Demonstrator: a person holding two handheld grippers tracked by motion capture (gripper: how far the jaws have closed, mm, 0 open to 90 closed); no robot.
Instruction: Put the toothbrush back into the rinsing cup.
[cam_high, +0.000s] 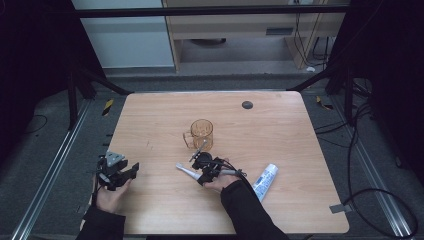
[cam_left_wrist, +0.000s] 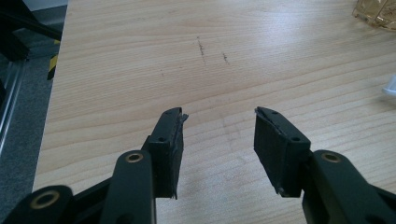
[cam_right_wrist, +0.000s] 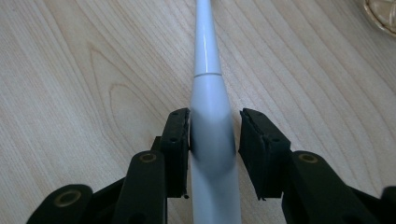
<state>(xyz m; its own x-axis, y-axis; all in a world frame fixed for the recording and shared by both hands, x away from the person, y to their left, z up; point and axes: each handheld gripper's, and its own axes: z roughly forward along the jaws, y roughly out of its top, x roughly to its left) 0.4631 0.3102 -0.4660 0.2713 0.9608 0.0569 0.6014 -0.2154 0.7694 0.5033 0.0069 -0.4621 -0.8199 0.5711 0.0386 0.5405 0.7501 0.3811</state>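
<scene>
A white electric toothbrush (cam_right_wrist: 207, 56) lies flat on the wooden table (cam_high: 165, 115), in front of an amber see-through mug (cam_high: 201, 134). My right gripper (cam_right_wrist: 214, 116) straddles its thick handle. The left pad touches the handle, while a thin strip of table shows between the handle and the right pad. From above, that gripper (cam_high: 197, 170) sits low over the toothbrush (cam_high: 184, 171), pointing left. My left gripper (cam_left_wrist: 218, 114) rests open and empty over bare wood near the table's left front edge (cam_high: 131, 171).
A white and blue toothpaste tube (cam_high: 265, 181) lies to the right of my right hand. A dark round cap (cam_high: 247, 105) is set into the table's far side. The mug's rim (cam_right_wrist: 383, 11) shows at the top right of the right gripper view.
</scene>
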